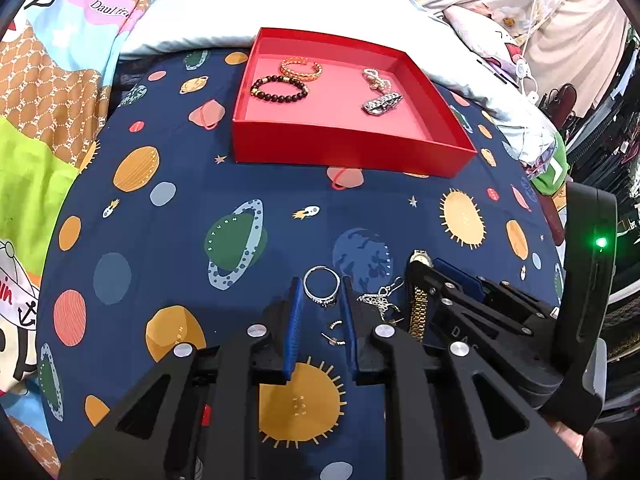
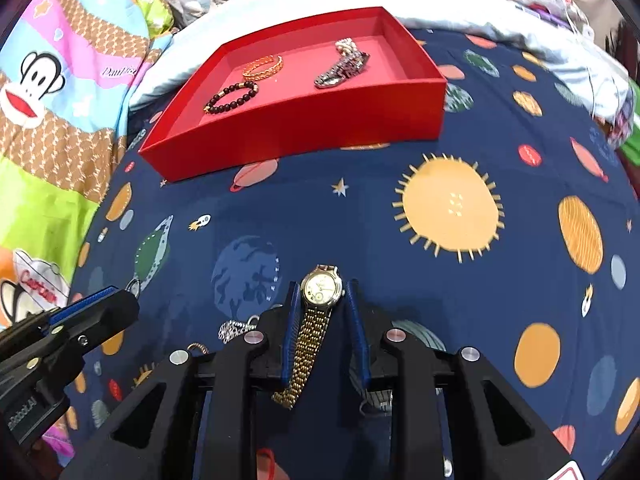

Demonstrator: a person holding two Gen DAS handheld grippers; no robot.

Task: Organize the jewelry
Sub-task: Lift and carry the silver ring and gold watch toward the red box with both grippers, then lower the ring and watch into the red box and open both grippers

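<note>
A silver ring (image 1: 322, 288) lies on the navy planet sheet (image 1: 180, 208) between my left gripper's (image 1: 321, 284) blue pads, which sit tight against both its sides. My right gripper (image 2: 323, 292) is low over a gold watch (image 2: 322, 288), jaws a little apart, the band running down between the fingers; the right pad stands clear of it. From the left wrist view the right gripper (image 1: 434, 270) straddles the same watch (image 1: 418, 312). The red box (image 1: 352, 152) (image 2: 300, 132) holds a black bead bracelet (image 1: 279, 88), an orange bangle (image 1: 301, 68) and a silver chain bracelet (image 1: 382, 102).
A silver pendant chain (image 1: 380, 300) (image 2: 234, 328) and a small earring (image 1: 334, 332) lie loose between the two grippers. A white pillow (image 1: 208, 20) lies behind the box, a colourful quilt (image 1: 48, 100) at the left, dark clutter (image 1: 600, 128) at the right.
</note>
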